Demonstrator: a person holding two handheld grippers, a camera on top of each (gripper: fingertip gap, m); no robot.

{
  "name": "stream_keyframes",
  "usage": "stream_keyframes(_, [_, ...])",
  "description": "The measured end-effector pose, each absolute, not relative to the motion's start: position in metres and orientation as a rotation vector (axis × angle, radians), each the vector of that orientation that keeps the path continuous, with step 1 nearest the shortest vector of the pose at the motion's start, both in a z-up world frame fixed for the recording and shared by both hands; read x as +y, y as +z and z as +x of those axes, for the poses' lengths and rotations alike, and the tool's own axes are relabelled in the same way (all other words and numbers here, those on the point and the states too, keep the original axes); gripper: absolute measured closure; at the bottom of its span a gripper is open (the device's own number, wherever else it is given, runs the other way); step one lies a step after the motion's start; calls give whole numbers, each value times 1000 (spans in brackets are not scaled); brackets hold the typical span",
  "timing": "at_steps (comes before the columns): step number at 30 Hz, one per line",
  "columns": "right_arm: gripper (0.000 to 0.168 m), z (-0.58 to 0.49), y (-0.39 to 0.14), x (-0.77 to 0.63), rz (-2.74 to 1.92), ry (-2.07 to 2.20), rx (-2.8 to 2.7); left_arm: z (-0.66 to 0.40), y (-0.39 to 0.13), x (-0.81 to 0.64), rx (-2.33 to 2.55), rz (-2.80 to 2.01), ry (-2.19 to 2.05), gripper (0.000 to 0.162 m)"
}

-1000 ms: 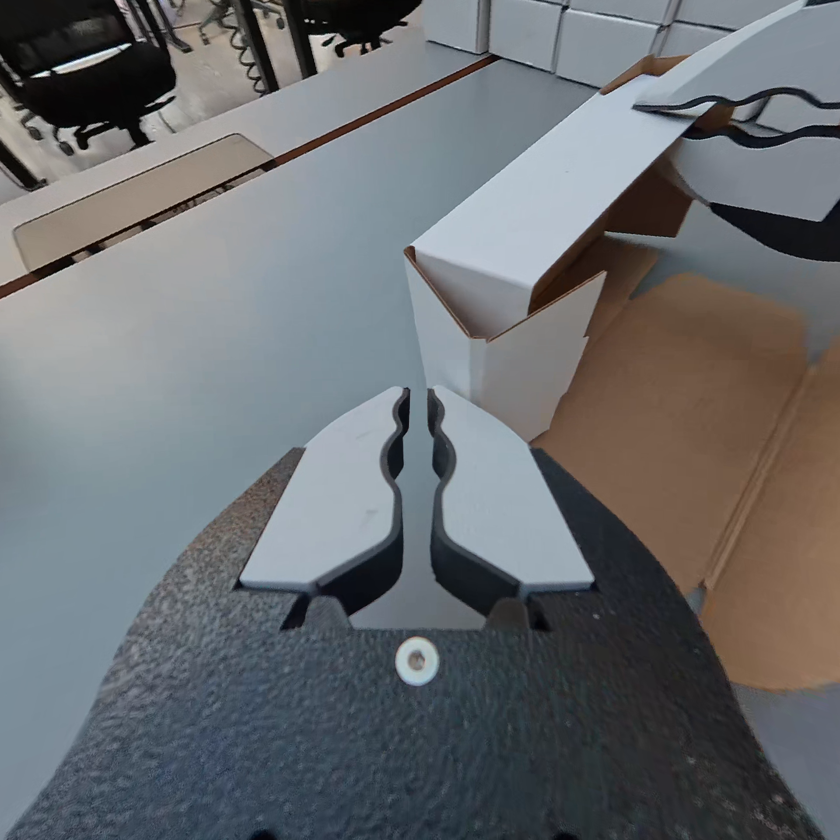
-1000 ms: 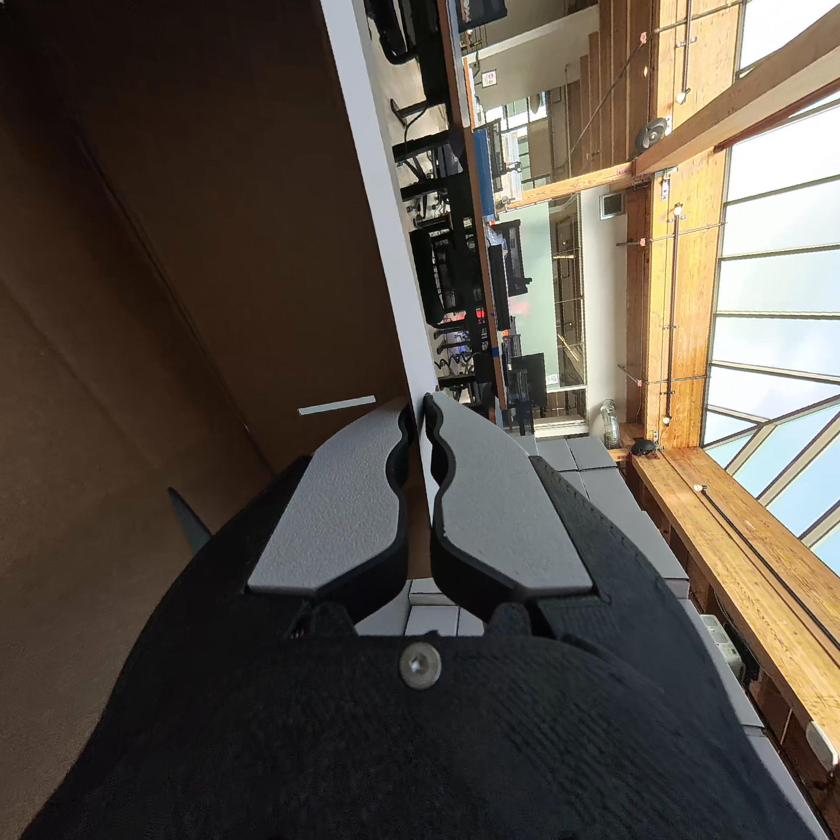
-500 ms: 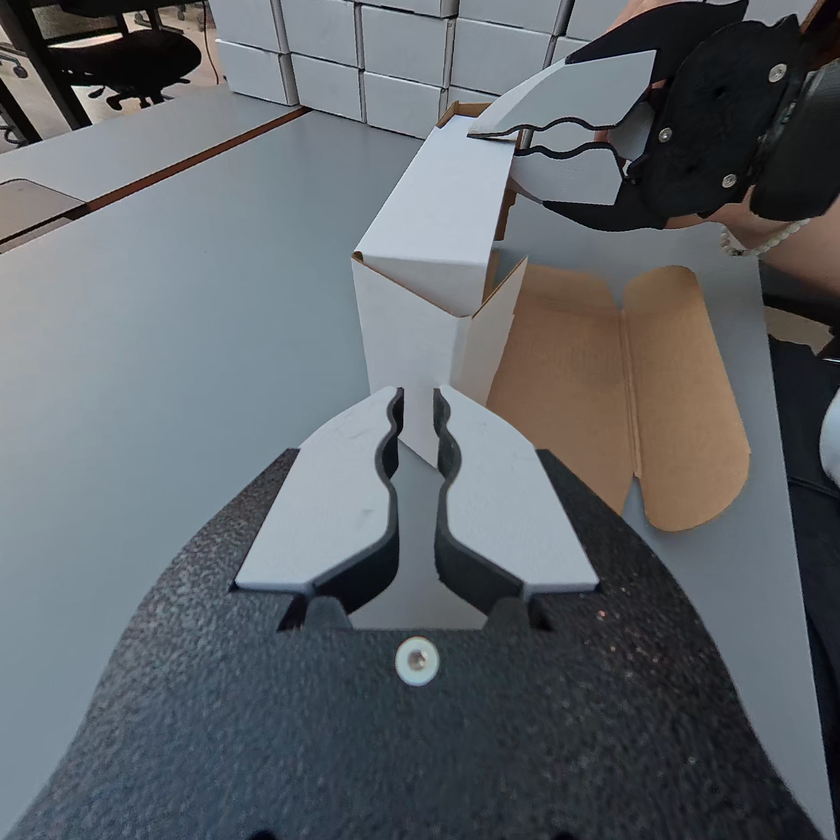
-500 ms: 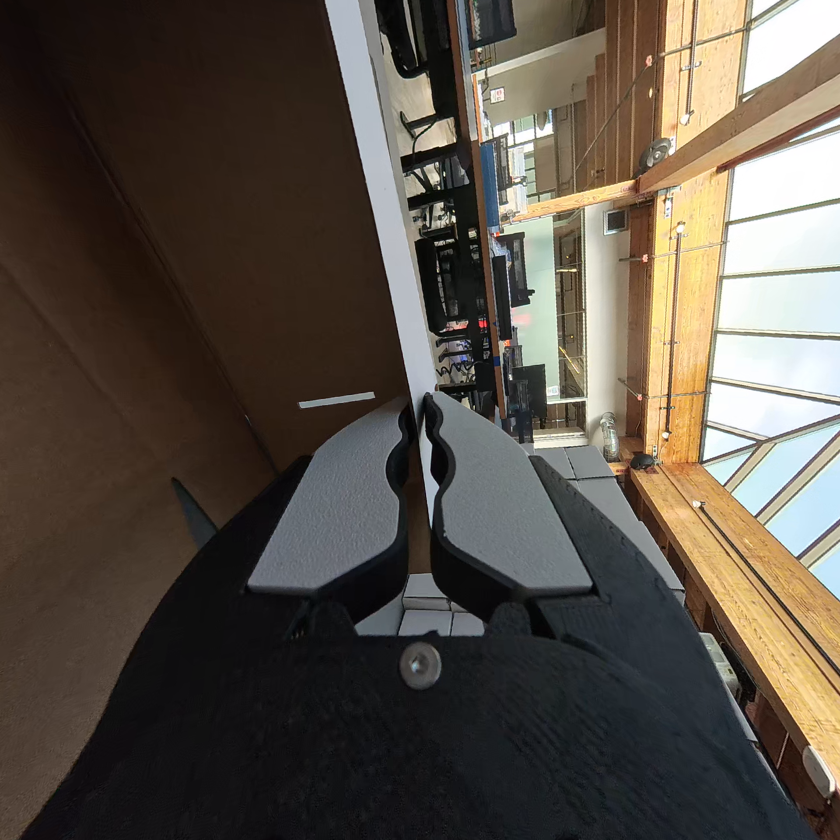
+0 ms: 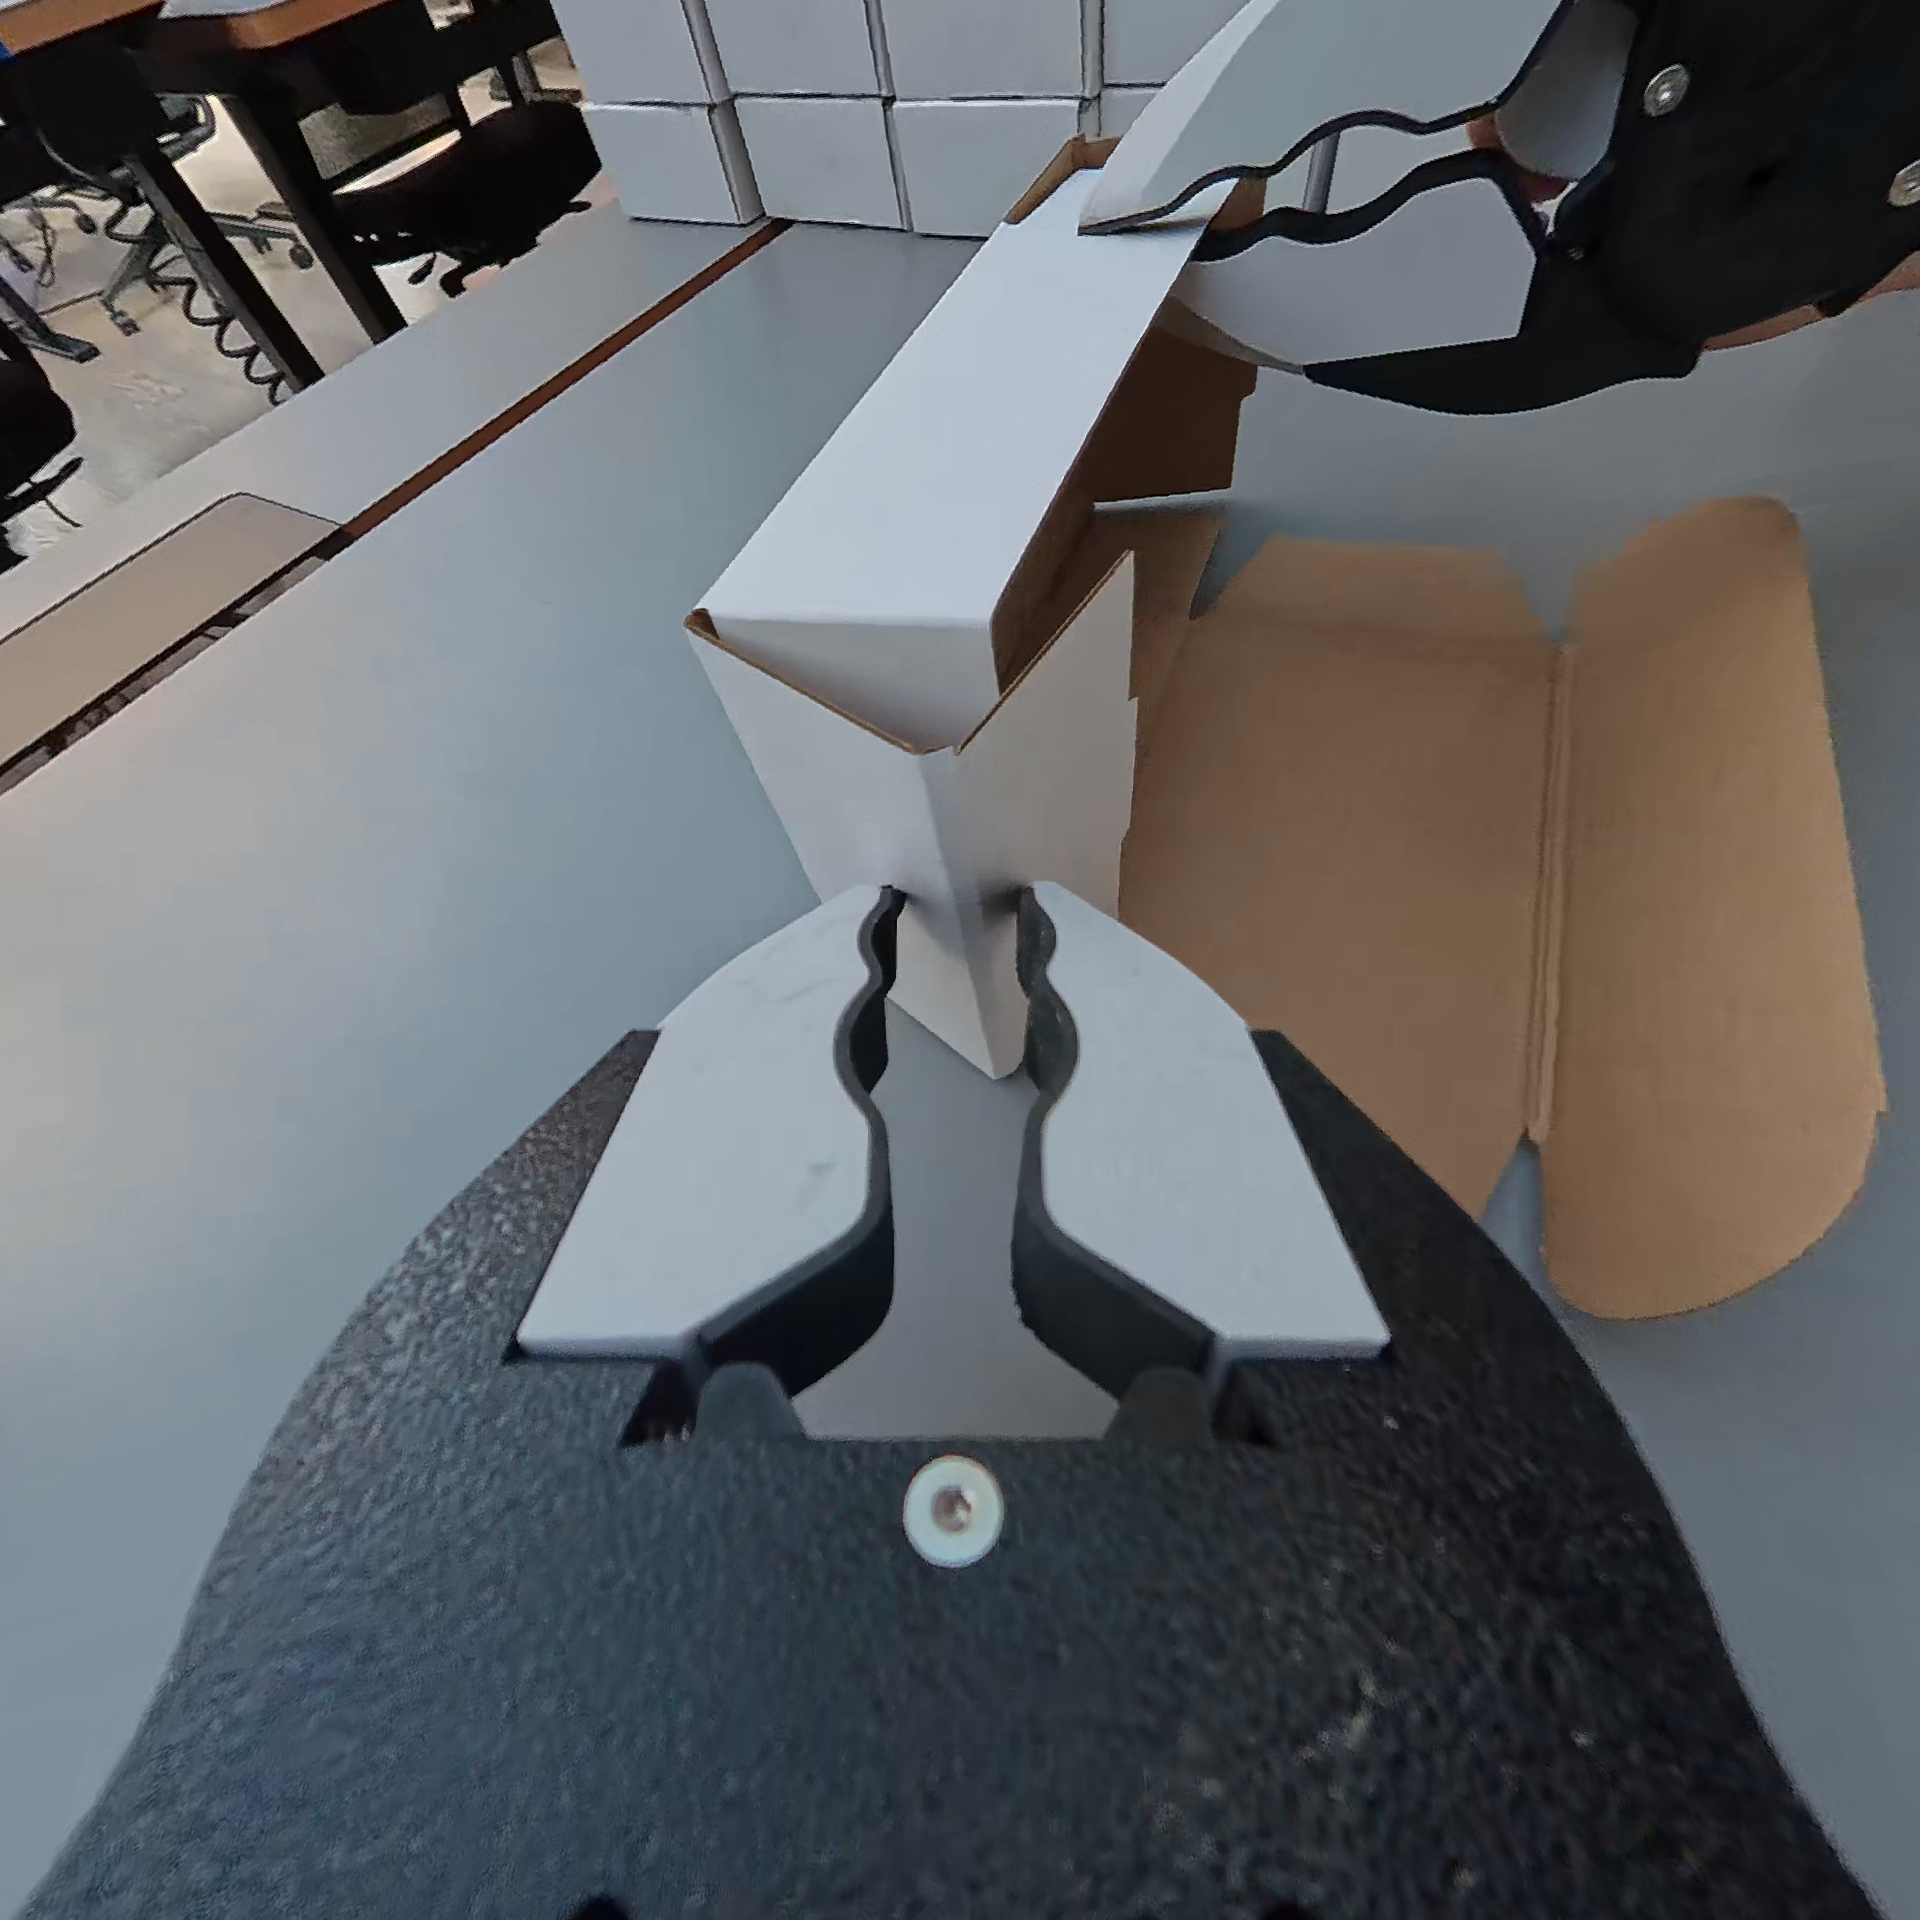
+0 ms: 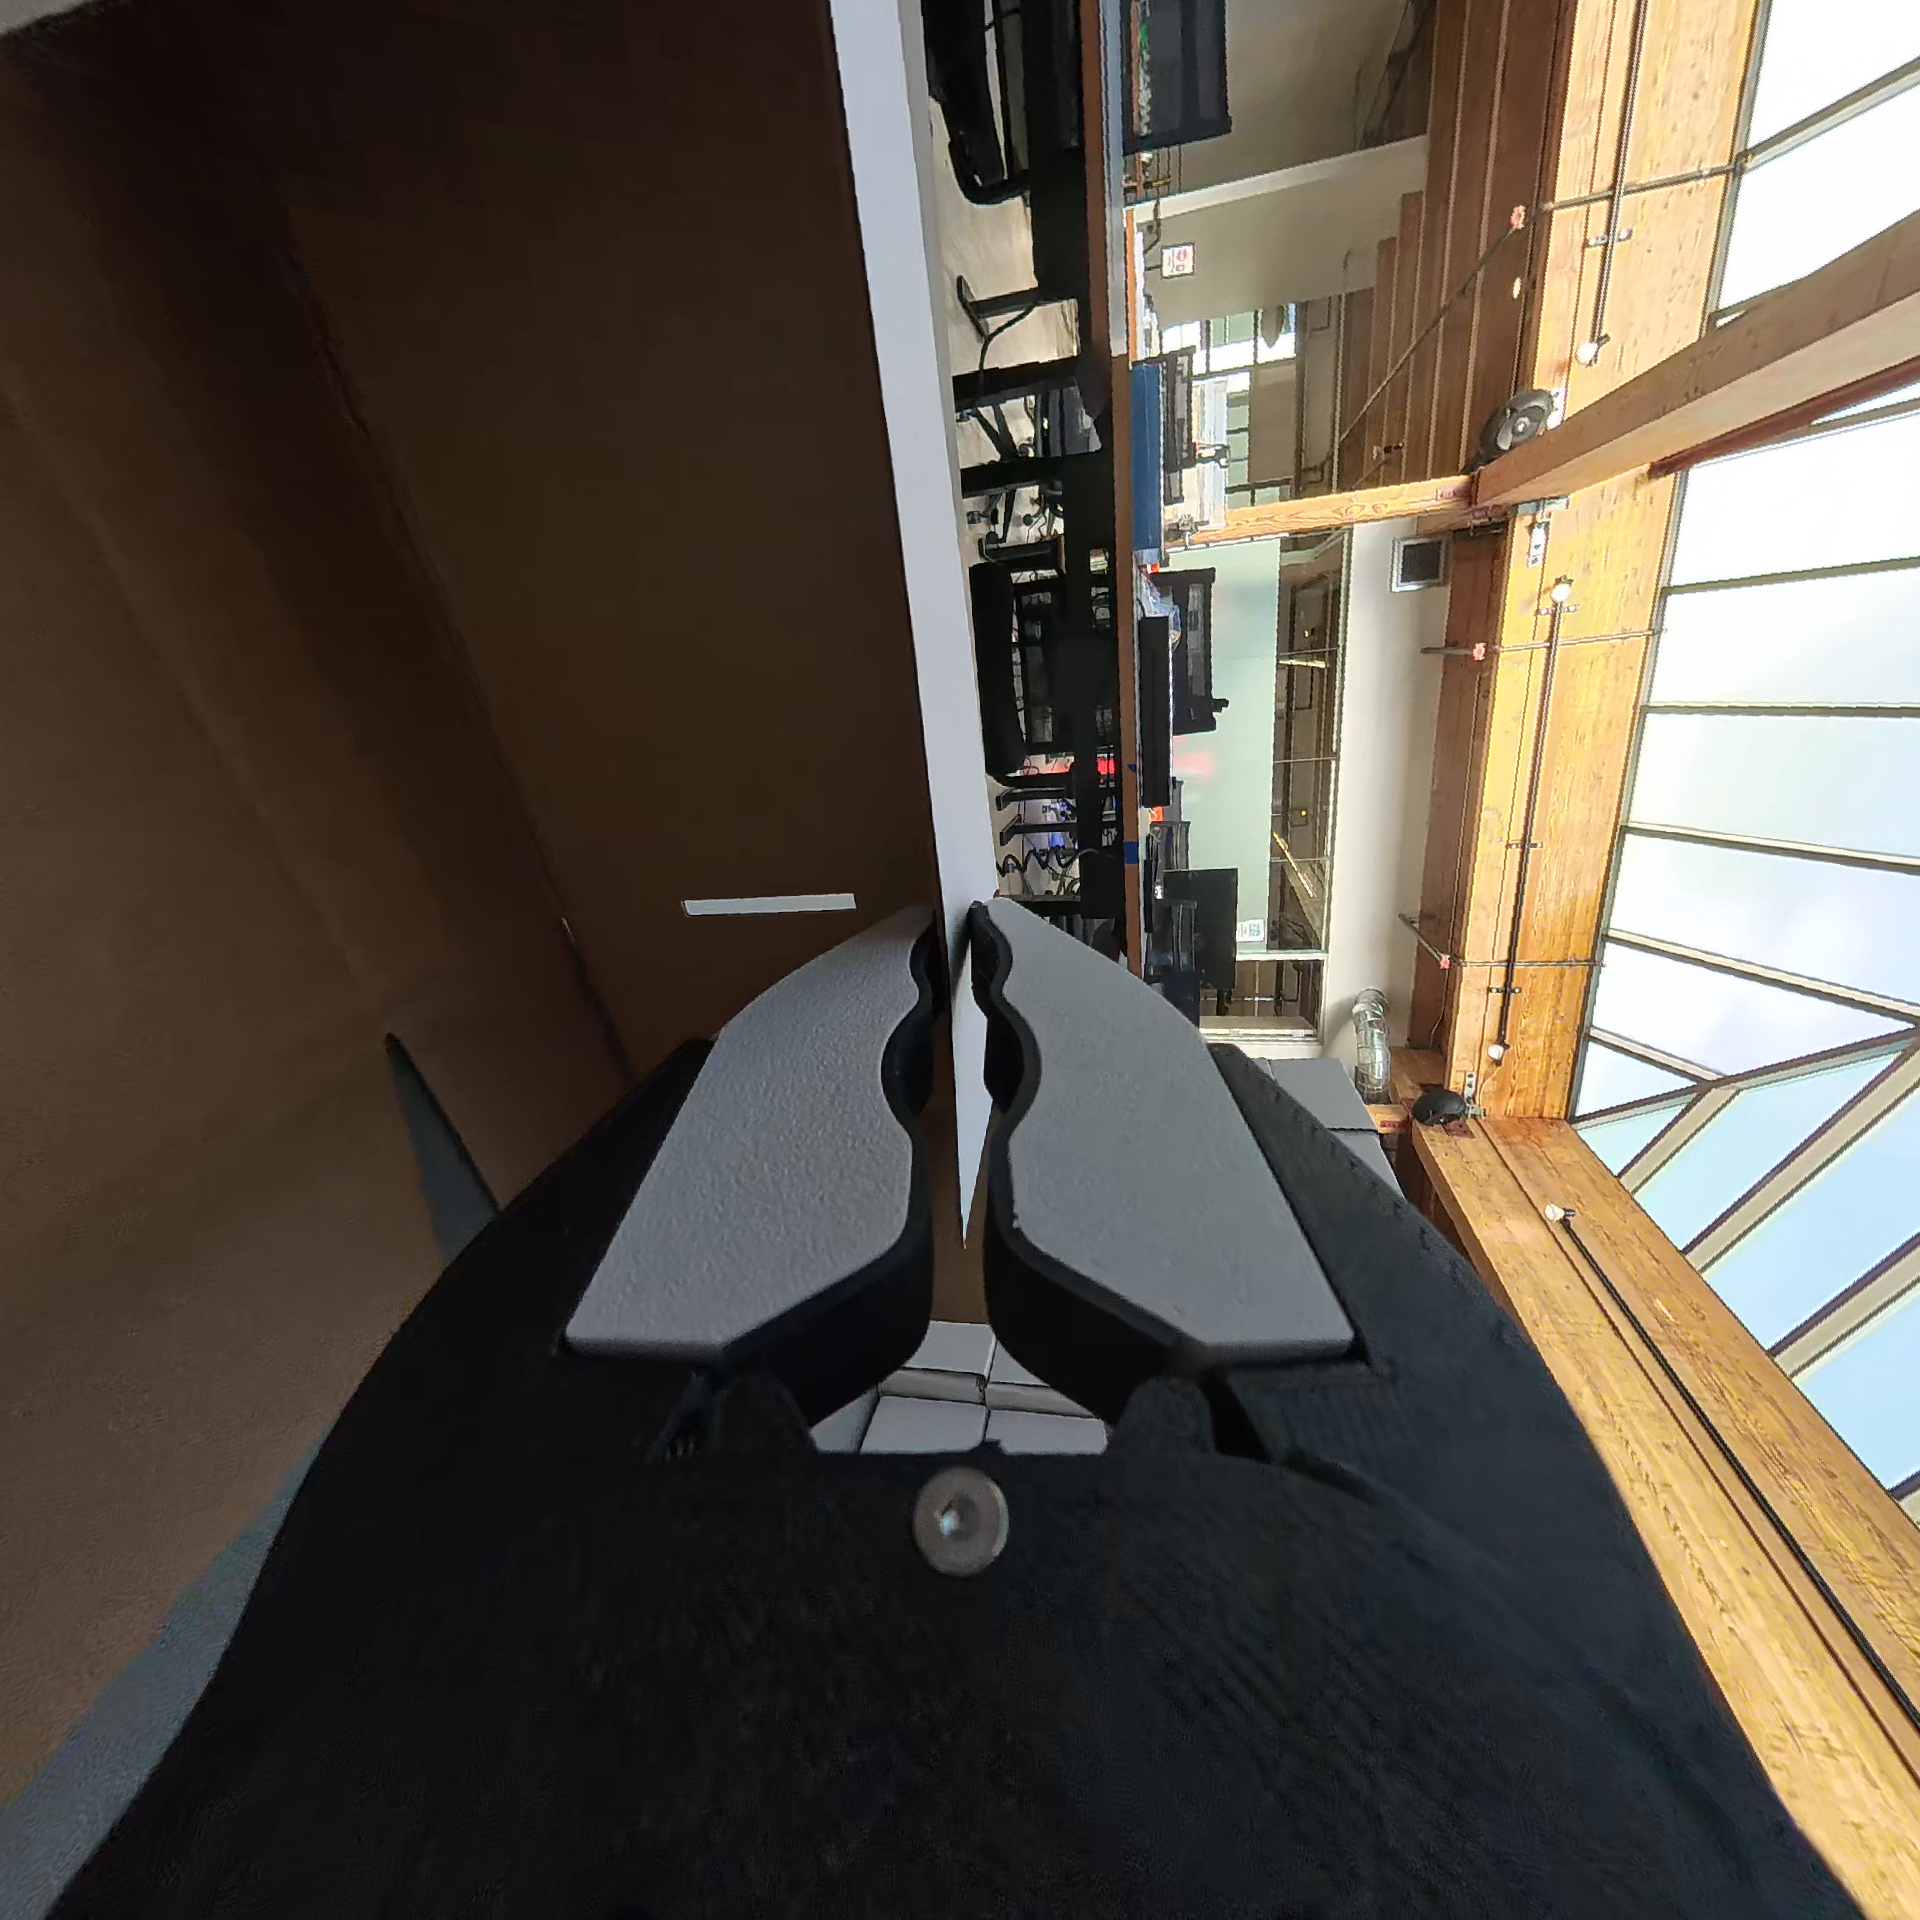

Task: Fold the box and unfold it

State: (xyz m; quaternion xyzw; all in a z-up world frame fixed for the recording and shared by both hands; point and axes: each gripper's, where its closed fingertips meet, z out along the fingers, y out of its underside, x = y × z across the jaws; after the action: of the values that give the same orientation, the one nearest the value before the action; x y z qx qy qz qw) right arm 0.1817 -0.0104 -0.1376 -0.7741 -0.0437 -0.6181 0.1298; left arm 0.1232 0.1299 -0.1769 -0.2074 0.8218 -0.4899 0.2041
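- Change since the earlier frames: the left gripper (image 5: 956, 914) is closing in on the box (image 5: 935, 499); its fingers are parting slightly, and the near bottom corner of the box is now sitting between the tips where a gap was showing before. The right gripper (image 5: 1210, 213) is keeping its pinch on the far end of the raised white side panel.
- Box, position: resting on the grey table (image 5: 364, 831), partly erected; one white wall is standing, and the brown lid flap (image 5: 1507, 883) is lying flat on the table on the box's right side. A row of finished white boxes (image 5: 831, 125) is standing well behind the box.
- Step in hand, as judged: folding, with the side wall being rolled up and over.
- Left gripper: standing narrowly open, fingers flanking the box's near corner; whether they are actually pressing it cannot be told.
- Right gripper (image 6: 961, 920): nearly closed, clamping the thin white edge of the box panel, brown inner face to its left.
- Next move, as judged: steadying the near corner while turning the panel down into the box; the card is looking liable to buckle if pulled unevenly.
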Motion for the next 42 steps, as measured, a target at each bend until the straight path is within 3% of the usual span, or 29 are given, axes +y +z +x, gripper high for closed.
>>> stream_keyframes(4, [164, 182, -137, -10, -2270, -1788, -175, 129, -179, 123, 2222, -690, -1240, 130])
stream_keyframes(11, [162, 177, -140, -7, -2255, -1777, -258, 152, -181, 130, 2023, -889, -997, 130])
stream_keyframes(15, [162, 172, -141, -5, -2219, -1790, -314, 166, -184, 130, 2031, -958, -1002, 121])
stream_keyframes(23, [162, 180, -140, -7, -2243, -1745, -339, 182, -188, 127, 2231, -659, -1104, 115])
stream_keyframes(32, [164, 194, -137, -10, -2314, -1642, -143, 181, -186, 123, 2329, -584, -1116, 117])
stream_keyframes(42, [164, 191, -138, -7, -2278, -1691, -241, 197, -187, 119, 2279, -932, -1219, 127])
